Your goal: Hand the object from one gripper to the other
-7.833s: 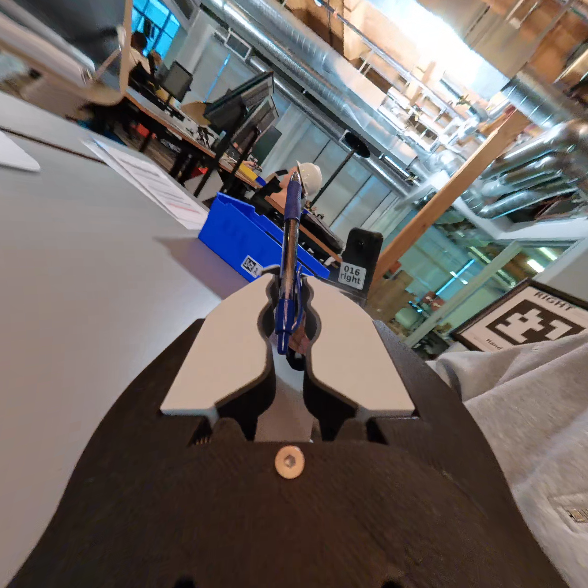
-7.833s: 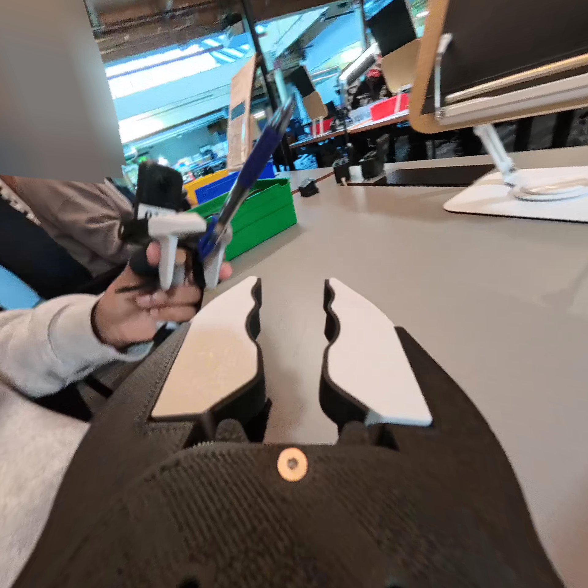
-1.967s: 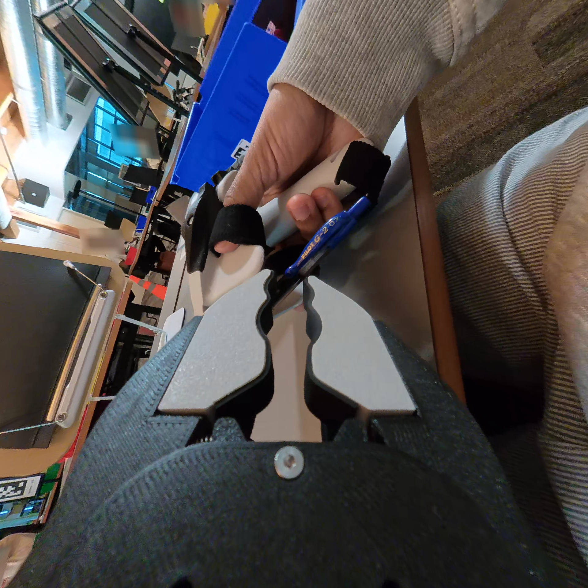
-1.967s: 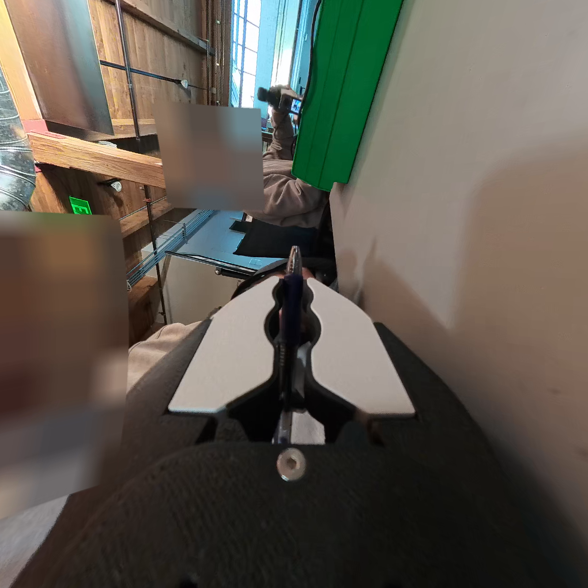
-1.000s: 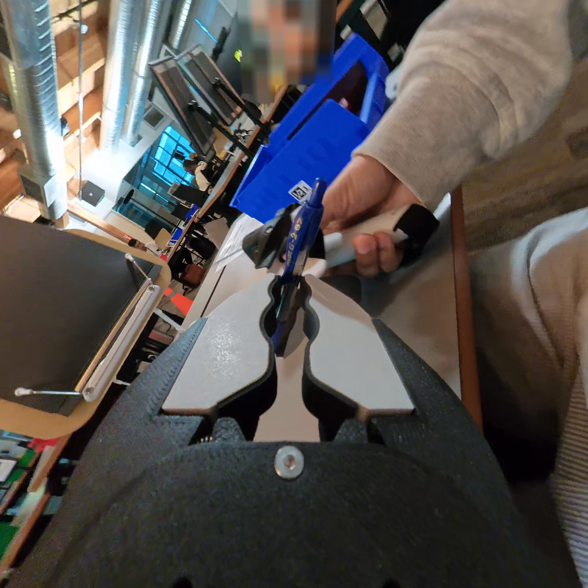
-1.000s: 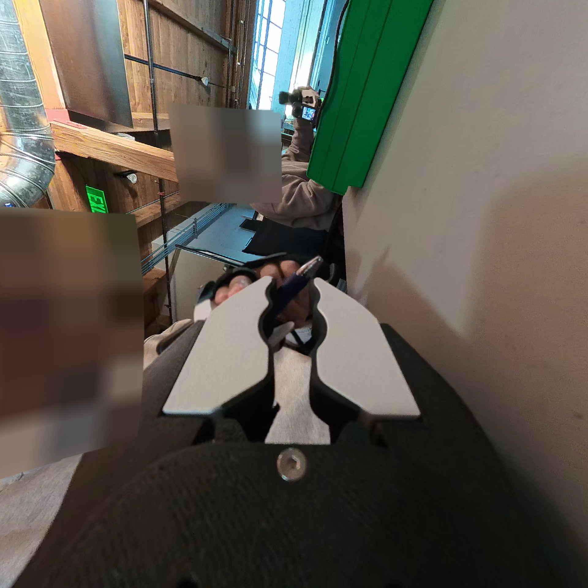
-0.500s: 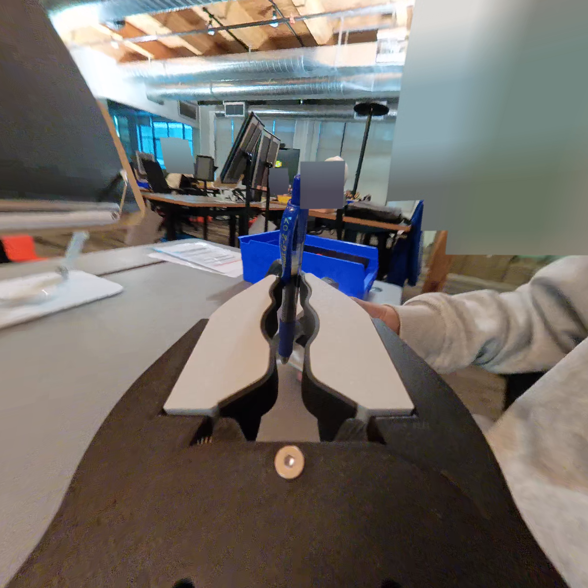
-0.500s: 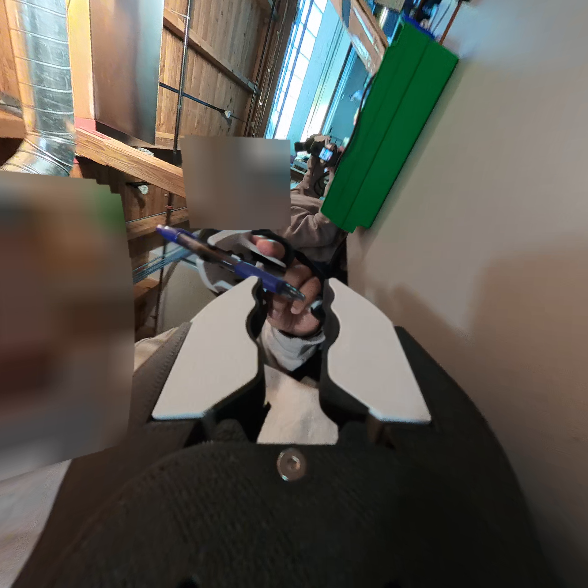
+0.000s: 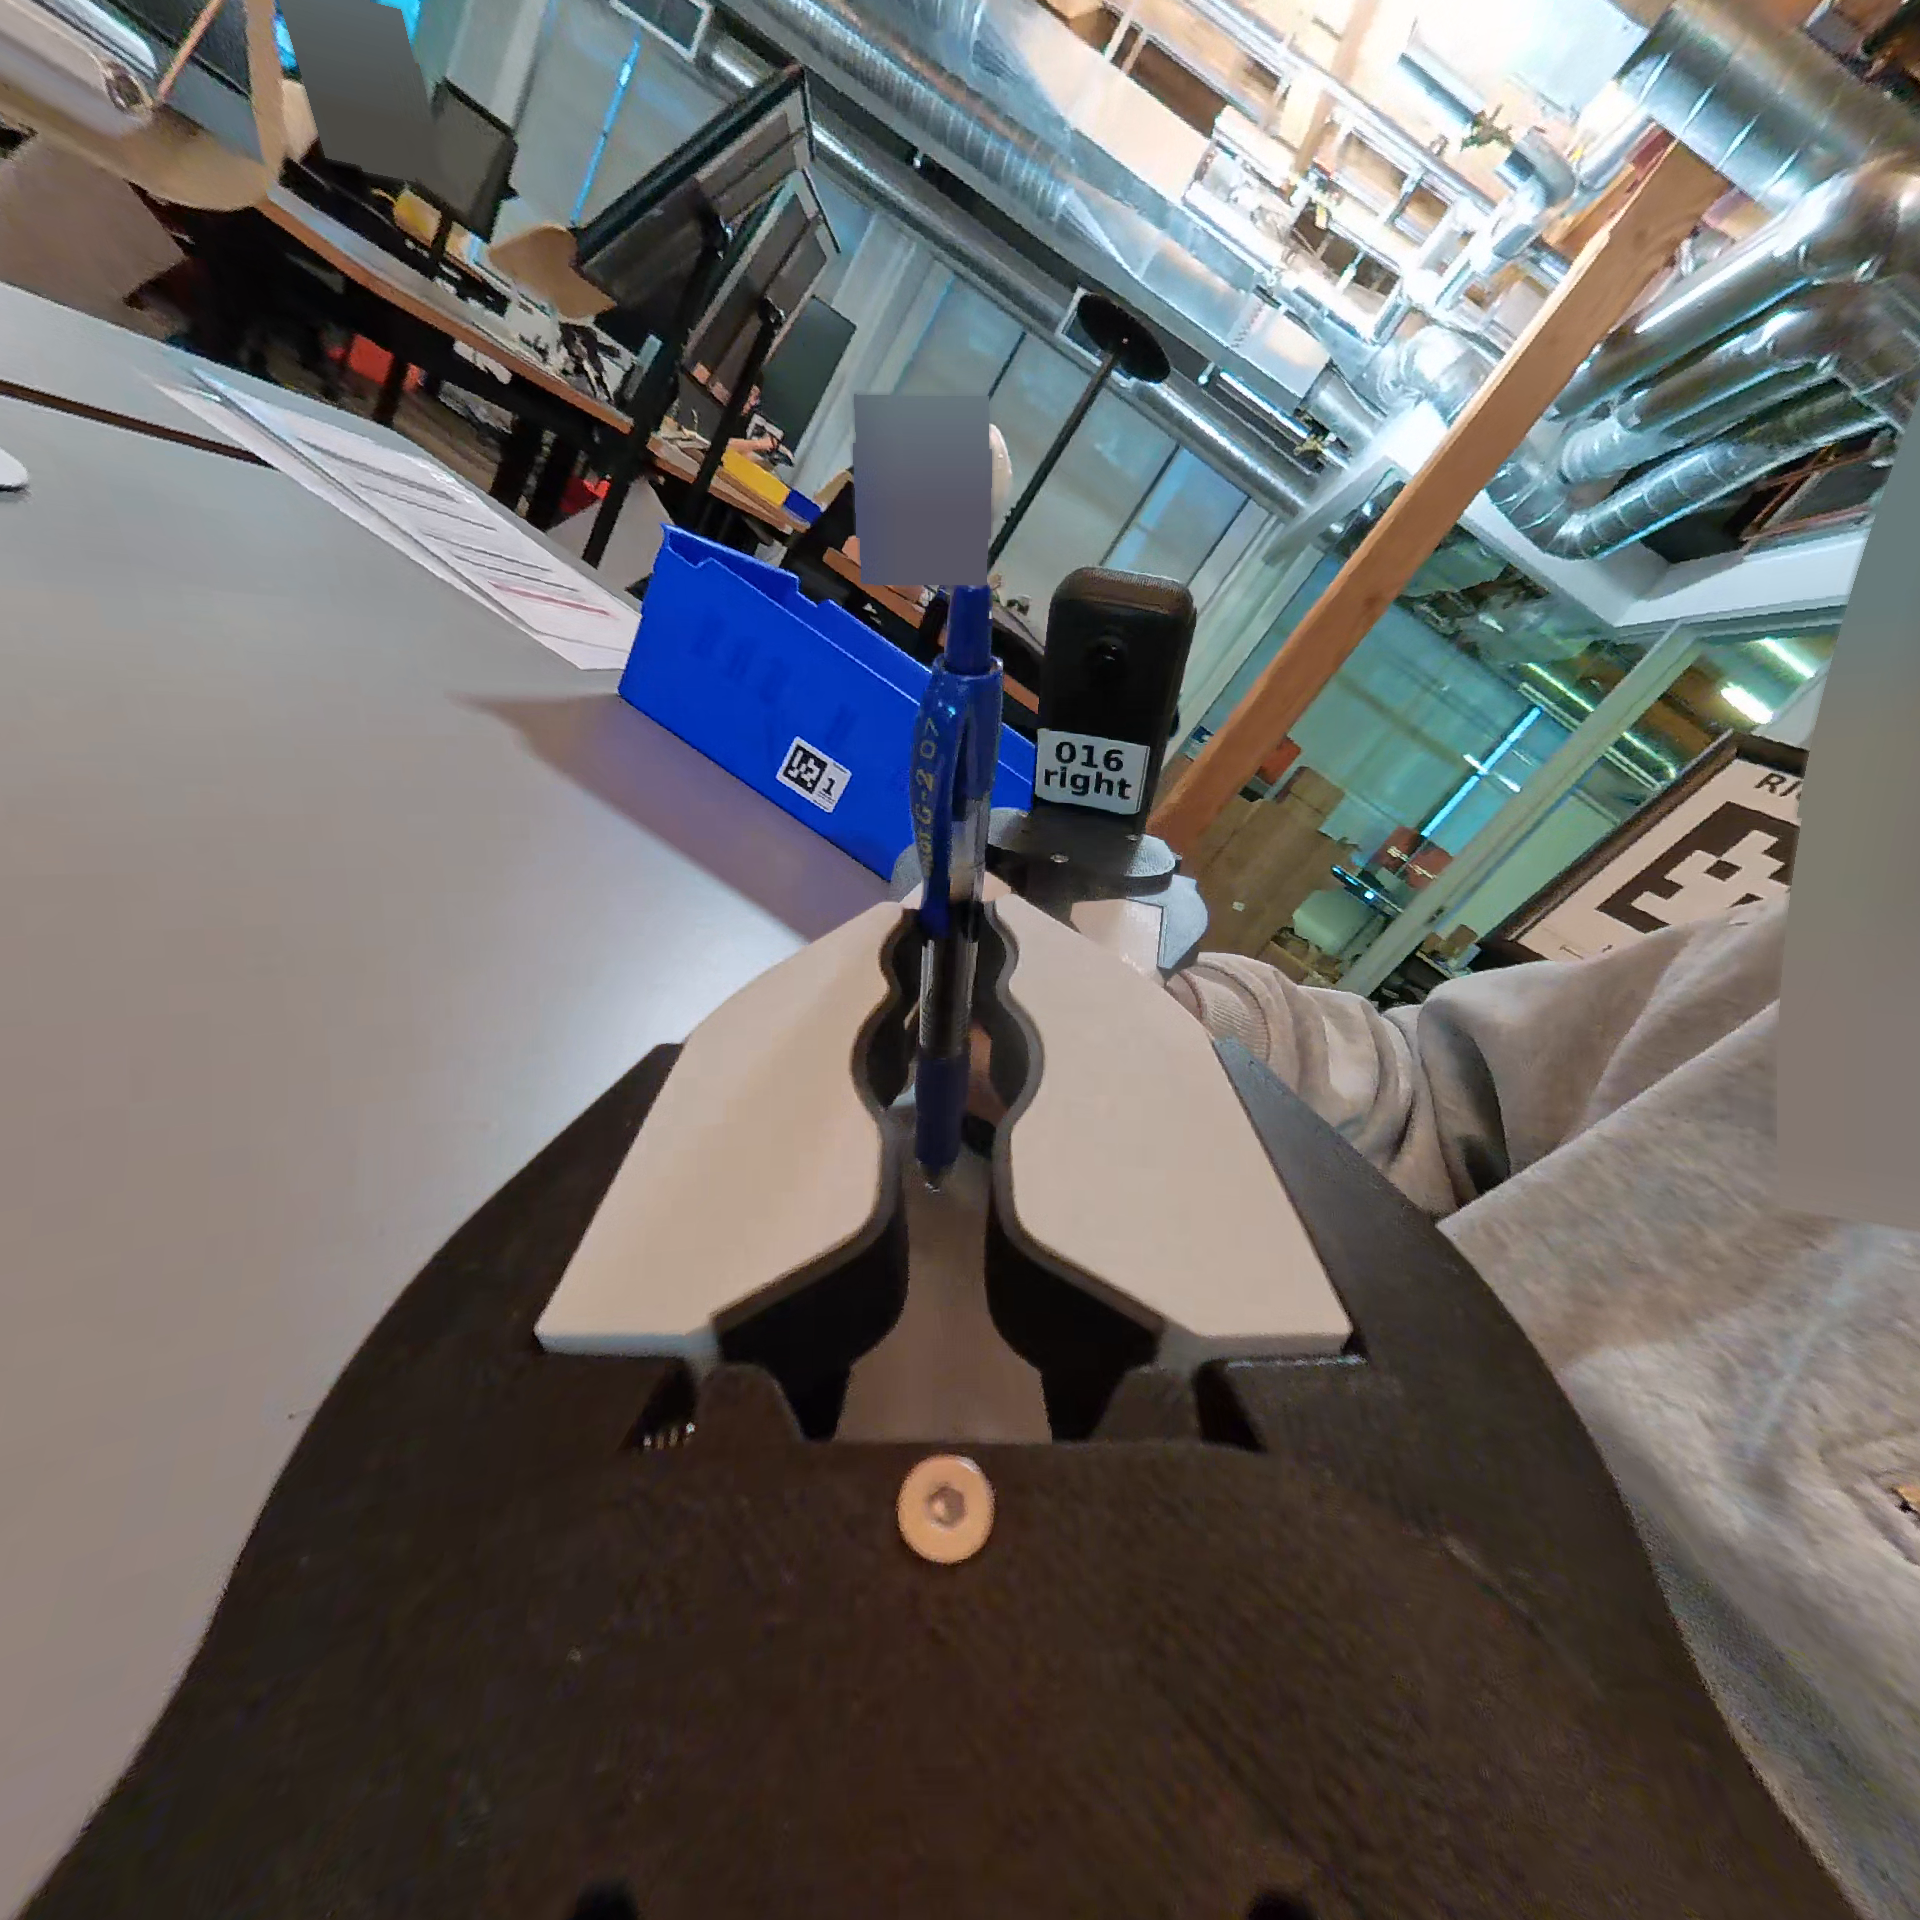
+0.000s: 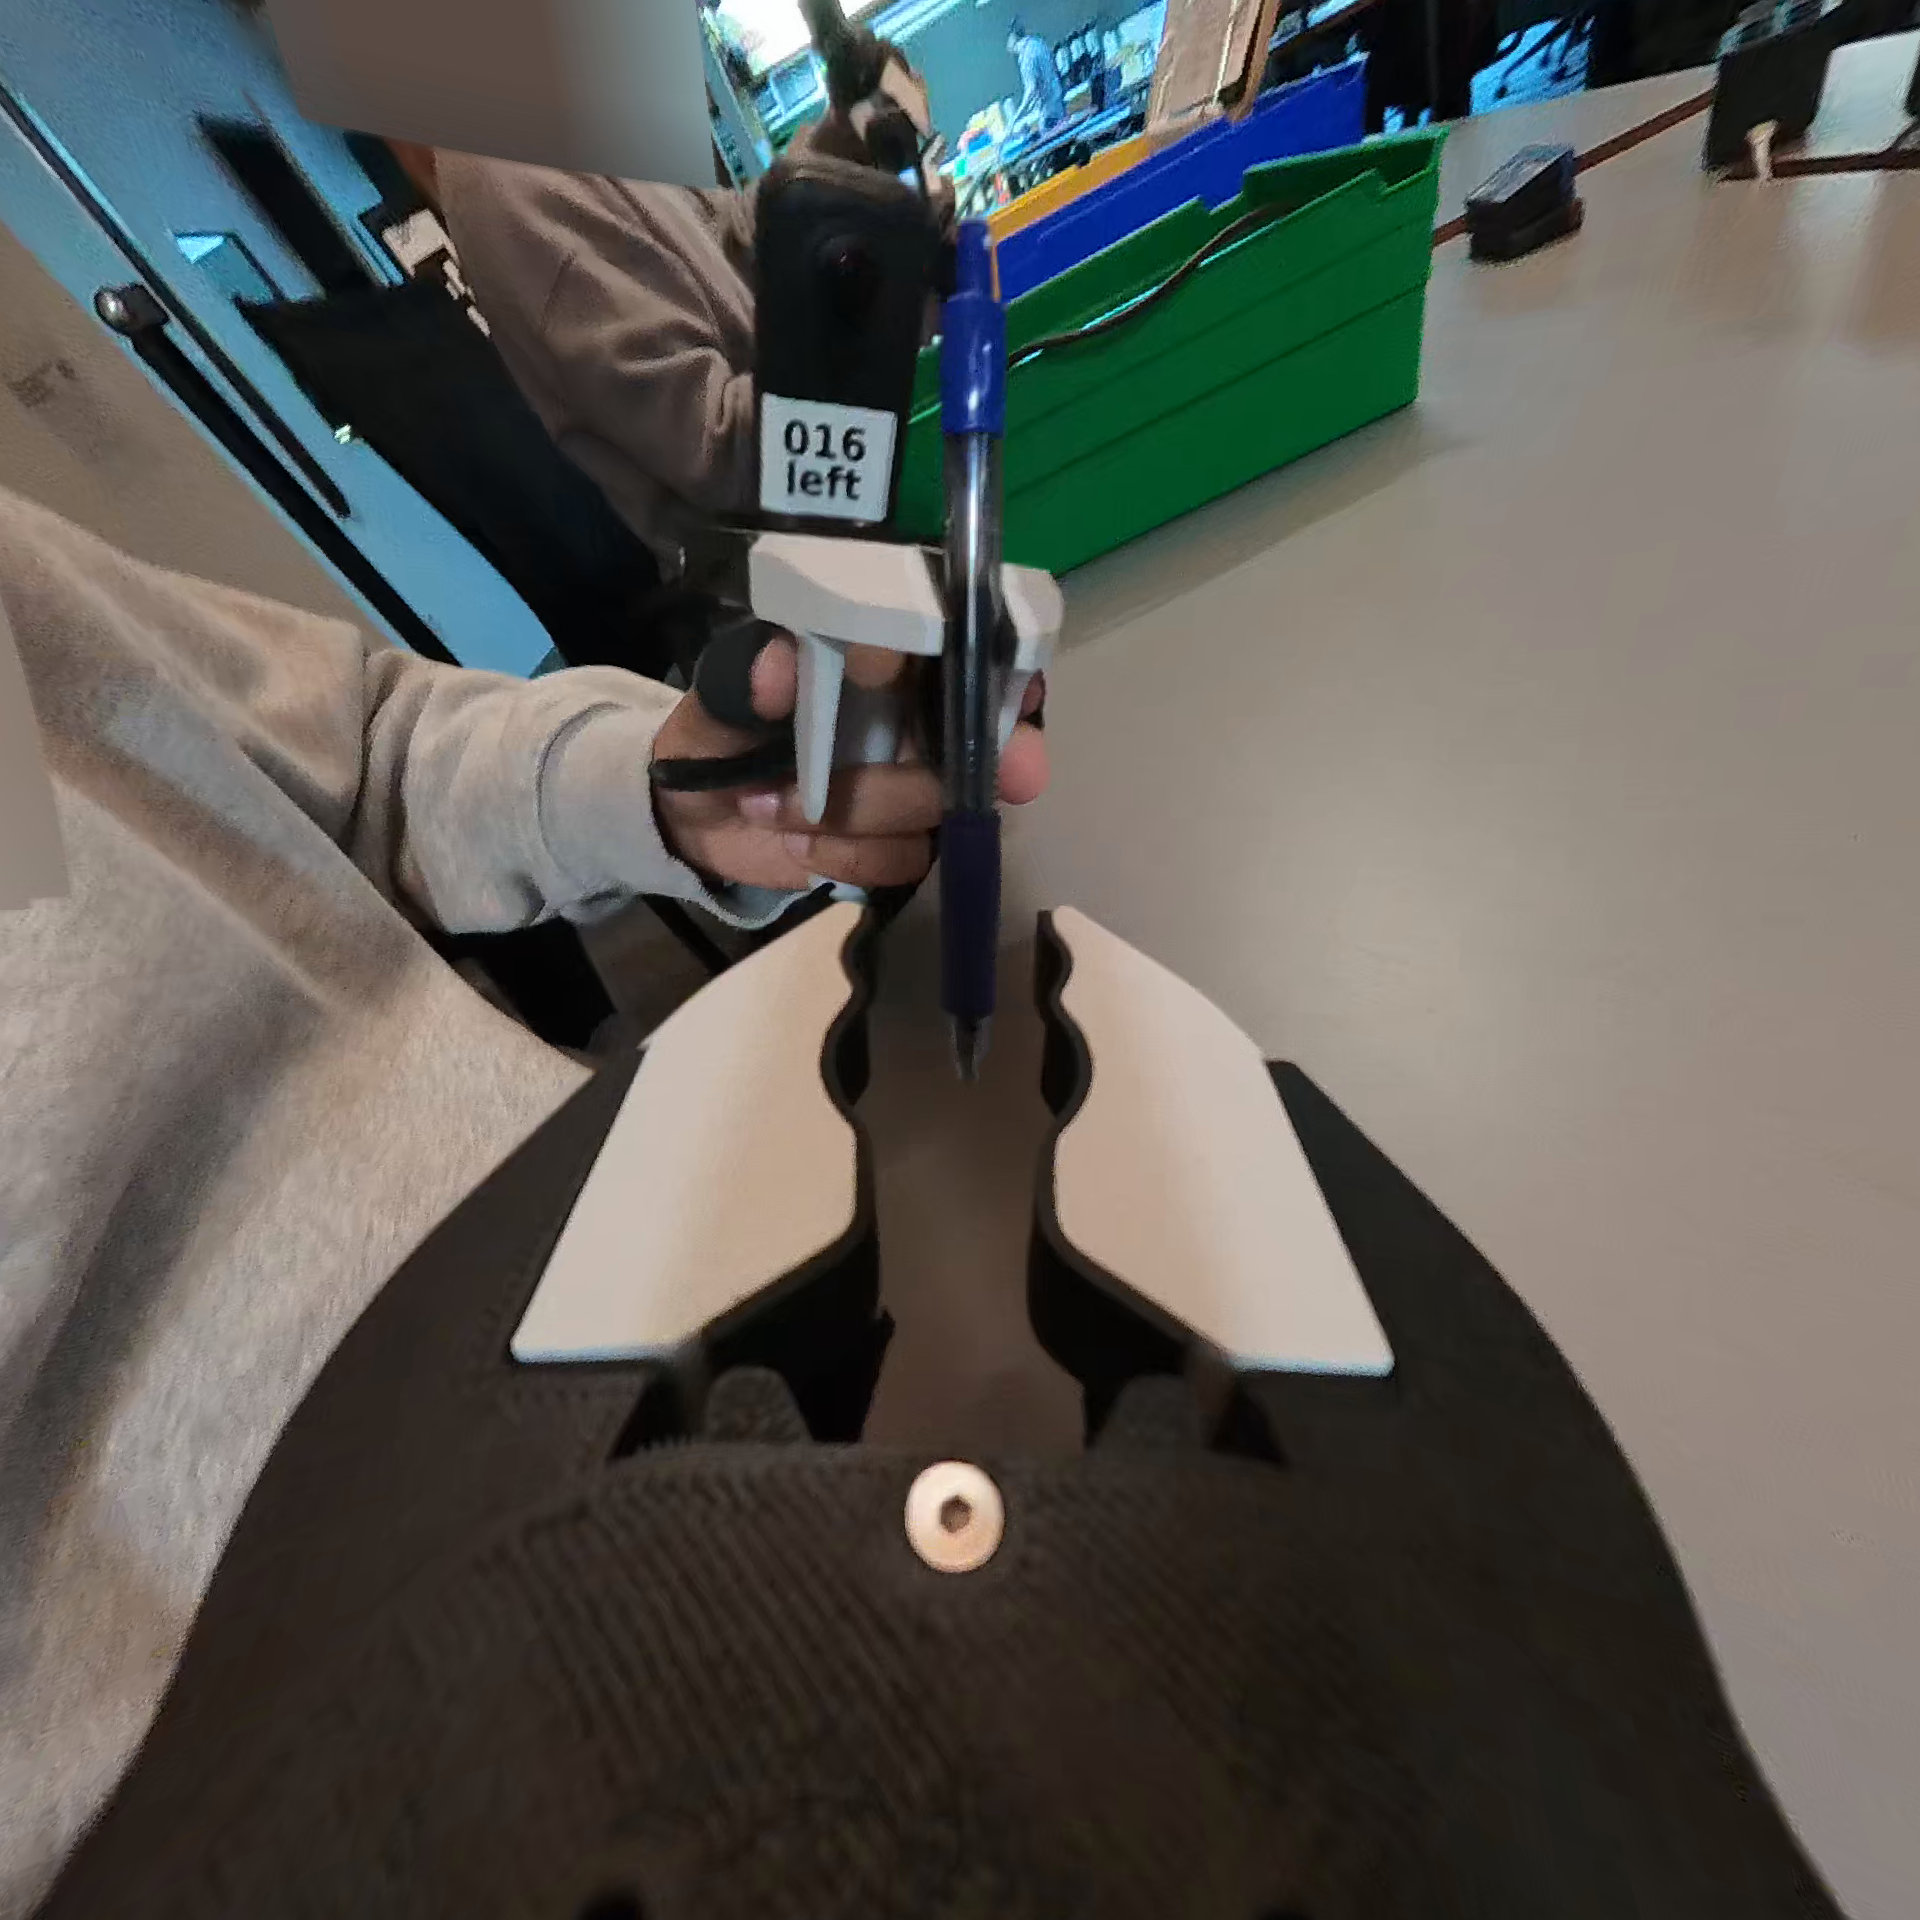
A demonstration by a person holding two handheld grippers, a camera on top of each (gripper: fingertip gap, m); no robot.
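My left gripper (image 9: 948,925) clamps the blue pen (image 9: 948,831) upright, clicker toward 12 o'clock. My right gripper (image 10: 948,925) gapes around its tip, untouched.

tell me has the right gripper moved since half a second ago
Yes. Against the green bin, which stood on end at upper right half a second ago and now lies level, the right gripper has rolled upright, open, and faces the pen in the left gripper.
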